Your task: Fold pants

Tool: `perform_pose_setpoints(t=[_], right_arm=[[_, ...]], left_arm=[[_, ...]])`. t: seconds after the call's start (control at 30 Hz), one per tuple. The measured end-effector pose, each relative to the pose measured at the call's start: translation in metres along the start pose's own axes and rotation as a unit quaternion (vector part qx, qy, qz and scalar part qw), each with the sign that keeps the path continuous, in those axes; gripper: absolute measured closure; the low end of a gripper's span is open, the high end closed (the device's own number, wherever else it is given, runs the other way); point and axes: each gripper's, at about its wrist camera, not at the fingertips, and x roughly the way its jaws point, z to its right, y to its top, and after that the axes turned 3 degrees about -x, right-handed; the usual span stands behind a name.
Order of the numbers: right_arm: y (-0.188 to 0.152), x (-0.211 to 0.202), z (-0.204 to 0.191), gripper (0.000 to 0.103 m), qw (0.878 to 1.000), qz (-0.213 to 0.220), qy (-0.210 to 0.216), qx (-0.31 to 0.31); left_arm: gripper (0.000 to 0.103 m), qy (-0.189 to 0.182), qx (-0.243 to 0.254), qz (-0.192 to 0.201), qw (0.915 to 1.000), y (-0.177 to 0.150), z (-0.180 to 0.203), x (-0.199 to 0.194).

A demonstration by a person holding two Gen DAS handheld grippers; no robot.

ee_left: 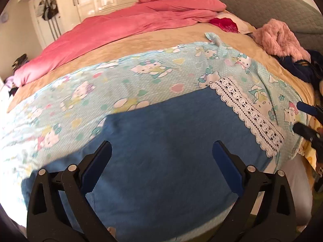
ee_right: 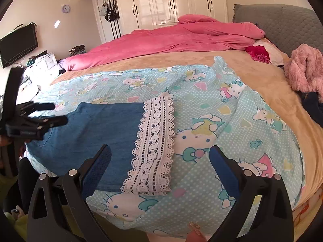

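The blue denim pants [ee_left: 161, 125] lie folded into a flat rectangle on a light-blue cartoon-cat sheet [ee_left: 141, 70] near the bed's front edge. A white lace hem [ee_left: 248, 113] runs along their right end. My left gripper [ee_left: 161, 151] hovers open over the blue cloth with nothing between its fingers. My right gripper [ee_right: 160, 148] is open above the lace hem [ee_right: 155, 141] and the pants [ee_right: 105, 125], also holding nothing. Each gripper shows in the other's view: the right gripper [ee_left: 298, 117] at the far right, the left gripper [ee_right: 56, 114] at the pants' left end.
A pink duvet [ee_right: 171, 40] is bunched along the far side of the bed. A pink fluffy garment [ee_right: 304, 70] and dark clothes [ee_left: 302, 68] lie at the right by the grey headboard [ee_right: 282, 20]. White wardrobes [ee_right: 171, 2] and a wall TV [ee_right: 18, 44] stand beyond.
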Motion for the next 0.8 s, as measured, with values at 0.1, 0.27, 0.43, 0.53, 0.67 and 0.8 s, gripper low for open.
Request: perform_pose_setpoints(t=[0.1,0.27,0.43,0.53,0.67,0.8], right_arm=[[-0.003,0.004,0.001,0.006,1.0,-0.01,0.0,0.003],[-0.008,0.013,-0.002,0.006,1.0,-0.023,0.007,0.005],[-0.012,0.024,-0.008,0.006,0.999,-0.039,0.018,0.004],[-0.018,0.031,-0.014,0.006,0.998,-0.054,0.034,0.008],[-0.024,0.042,-0.02,0.006,0.997,-0.069,0.041,0.01],[-0.024,0.05,-0.019,0.006,0.996,-0.076,0.048,0.026]], left_arm=[[0.009,-0.016,0.009,-0.014,0.9997,0.011,0.006,0.017],[0.009,-0.045,0.025,-0.027,0.9983,0.029,0.015,0.046],[0.009,-0.071,0.05,-0.049,0.995,0.046,0.024,0.073],[0.01,-0.08,0.074,-0.049,0.9929,0.056,0.028,0.085],[0.009,-0.091,0.086,-0.063,0.9902,0.069,0.03,0.107],[0.01,-0.113,0.074,-0.071,0.9883,0.078,0.031,0.126]])
